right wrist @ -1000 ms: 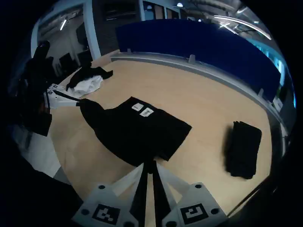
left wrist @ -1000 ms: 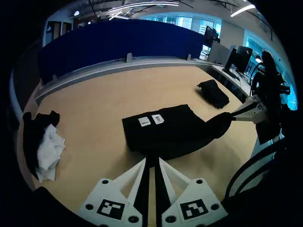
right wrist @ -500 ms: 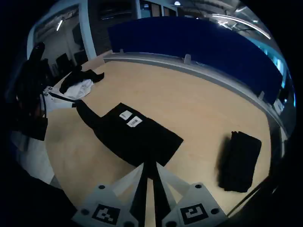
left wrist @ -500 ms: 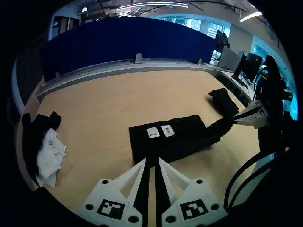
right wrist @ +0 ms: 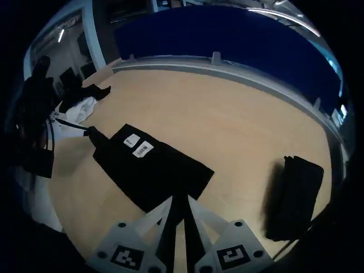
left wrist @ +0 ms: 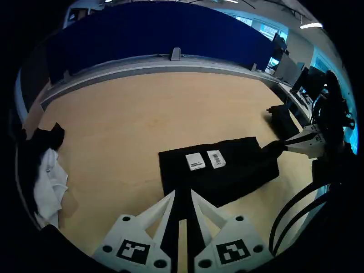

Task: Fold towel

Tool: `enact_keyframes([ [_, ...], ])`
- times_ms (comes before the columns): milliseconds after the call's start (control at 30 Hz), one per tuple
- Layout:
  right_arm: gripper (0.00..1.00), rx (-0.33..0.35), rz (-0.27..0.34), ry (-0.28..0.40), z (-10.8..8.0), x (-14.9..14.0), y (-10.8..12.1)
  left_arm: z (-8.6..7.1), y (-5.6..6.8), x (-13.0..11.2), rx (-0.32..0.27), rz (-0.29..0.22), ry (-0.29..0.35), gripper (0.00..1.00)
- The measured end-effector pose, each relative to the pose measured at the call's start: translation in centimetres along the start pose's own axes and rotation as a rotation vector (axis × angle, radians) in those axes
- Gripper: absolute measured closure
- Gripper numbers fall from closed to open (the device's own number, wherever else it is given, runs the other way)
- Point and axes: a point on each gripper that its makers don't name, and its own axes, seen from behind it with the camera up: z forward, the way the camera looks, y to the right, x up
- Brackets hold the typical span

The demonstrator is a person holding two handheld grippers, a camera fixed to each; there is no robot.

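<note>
The left gripper view rides the left tool [left wrist: 183,193], low over the desk [left wrist: 127,118], and faces the blue partition [left wrist: 150,32]. The right gripper view rides the right tool [right wrist: 179,198] and also faces the partition. Both share the black towel [left wrist: 227,173] close ahead, and each catches the other tool at the towel's far end.

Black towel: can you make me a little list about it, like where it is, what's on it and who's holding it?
thing: black towel
where: lying on the wooden table, looks folded over
on top: two white tags
left hand-held gripper: shut on the towel's near edge
right hand-held gripper: shut on another edge
nearby: a folded black cloth and a pile of white and black cloths, both apart from the towel
</note>
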Motion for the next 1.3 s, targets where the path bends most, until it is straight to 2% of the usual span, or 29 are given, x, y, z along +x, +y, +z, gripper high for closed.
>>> enact_keyframes([
  [267,0.90,-0.003,0.005,-0.024,2.3,-0.3,0.8,2.6,-1.1,0.3,0.004,0.011,-0.025,0.92],
  [533,0.86,-0.020,0.009,-0.021,3.5,-0.1,1.4,4.4,-1.9,0.5,0.013,0.015,-0.038,0.92],
  [667,0.80,-0.031,0.008,-0.018,4.0,-0.1,1.8,4.9,-2.4,0.3,0.026,0.014,-0.048,0.92],
  [1000,0.59,-0.078,0.005,-0.001,4.9,0.2,2.9,5.9,-3.3,0.2,0.055,0.010,-0.061,0.89],
  [1133,0.51,-0.095,-0.004,0.005,5.1,0.2,3.2,6.3,-3.6,0.3,0.066,0.010,-0.064,0.86],
  [1200,0.46,-0.107,-0.008,0.009,5.2,0.3,3.5,6.4,-3.6,0.5,0.068,0.008,-0.064,0.81],
  [1300,0.38,-0.126,-0.011,0.014,5.5,0.5,3.9,6.6,-3.6,0.9,0.068,0.004,-0.059,0.64],
])
